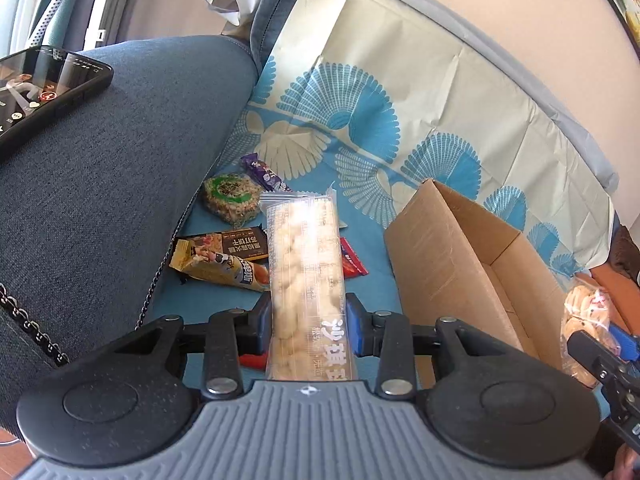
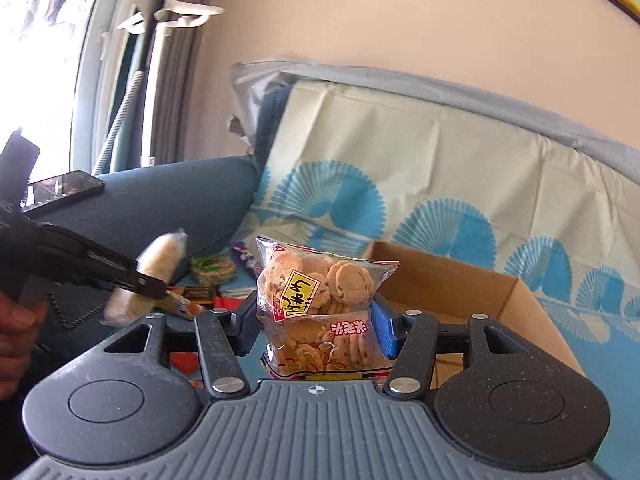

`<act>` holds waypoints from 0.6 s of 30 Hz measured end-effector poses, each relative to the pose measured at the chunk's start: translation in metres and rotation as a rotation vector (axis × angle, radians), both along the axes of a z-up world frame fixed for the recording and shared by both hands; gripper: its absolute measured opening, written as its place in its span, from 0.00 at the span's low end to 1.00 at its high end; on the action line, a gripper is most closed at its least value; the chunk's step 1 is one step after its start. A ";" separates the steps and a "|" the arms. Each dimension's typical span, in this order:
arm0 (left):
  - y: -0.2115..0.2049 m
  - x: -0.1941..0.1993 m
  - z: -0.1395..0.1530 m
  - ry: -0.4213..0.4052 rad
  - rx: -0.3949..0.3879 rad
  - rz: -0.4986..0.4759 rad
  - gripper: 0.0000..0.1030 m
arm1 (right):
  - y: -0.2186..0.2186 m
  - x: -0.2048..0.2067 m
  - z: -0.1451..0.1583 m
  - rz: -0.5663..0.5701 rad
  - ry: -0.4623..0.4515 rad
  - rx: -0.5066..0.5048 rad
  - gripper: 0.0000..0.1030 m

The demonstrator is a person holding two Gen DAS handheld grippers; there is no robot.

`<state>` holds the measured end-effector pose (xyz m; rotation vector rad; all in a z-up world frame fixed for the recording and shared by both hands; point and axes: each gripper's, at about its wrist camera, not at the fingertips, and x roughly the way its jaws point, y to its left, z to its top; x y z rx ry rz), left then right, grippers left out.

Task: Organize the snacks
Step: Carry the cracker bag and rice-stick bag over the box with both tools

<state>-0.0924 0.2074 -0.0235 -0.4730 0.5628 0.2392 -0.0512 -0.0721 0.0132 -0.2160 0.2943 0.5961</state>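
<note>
My left gripper (image 1: 307,325) is shut on a long clear packet of puffed rice cake (image 1: 305,264), held up above the sofa seat. My right gripper (image 2: 316,326) is shut on a clear bag of chocolate-chip cookies (image 2: 320,292), which also shows at the right edge of the left wrist view as the cookie bag (image 1: 584,320). An open cardboard box (image 1: 460,256) stands on the seat to the right, the box (image 2: 460,284) just behind the cookie bag. Loose snacks lie on the seat: a round green rice cracker (image 1: 230,198), a purple bar (image 1: 264,172), a dark bar (image 1: 236,244), a yellow bar (image 1: 224,268), a red packet (image 1: 352,260).
A blue-and-cream patterned sheet (image 1: 400,100) covers the sofa seat and back. The blue armrest (image 1: 120,160) at left carries a phone (image 1: 44,92). A chain strap (image 1: 32,328) hangs on it. A person's hand (image 2: 16,336) holds the left gripper. Curtain and window stand behind.
</note>
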 end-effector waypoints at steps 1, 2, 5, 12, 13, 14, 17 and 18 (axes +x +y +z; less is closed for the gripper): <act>0.000 0.000 0.000 -0.001 0.000 0.001 0.39 | -0.005 0.004 0.000 -0.010 0.001 0.014 0.56; 0.001 0.000 0.000 -0.004 0.000 0.003 0.39 | -0.008 0.007 0.000 -0.022 -0.001 0.028 0.56; 0.001 0.001 0.000 -0.007 0.000 0.004 0.39 | -0.018 0.018 -0.004 -0.058 0.027 0.068 0.56; -0.002 0.010 -0.004 0.030 0.012 0.024 0.39 | -0.034 0.042 -0.011 -0.093 0.050 0.123 0.56; -0.002 0.010 -0.004 0.032 0.010 0.030 0.39 | -0.037 0.046 -0.011 -0.097 0.054 0.131 0.56; -0.003 0.010 -0.004 0.033 0.010 0.035 0.39 | -0.042 0.049 -0.011 -0.103 0.060 0.140 0.56; -0.005 0.010 -0.003 0.041 0.013 0.045 0.39 | -0.054 0.058 -0.011 -0.123 0.074 0.185 0.56; -0.007 0.010 -0.003 0.046 0.016 0.047 0.39 | -0.060 0.061 -0.010 -0.132 0.079 0.205 0.56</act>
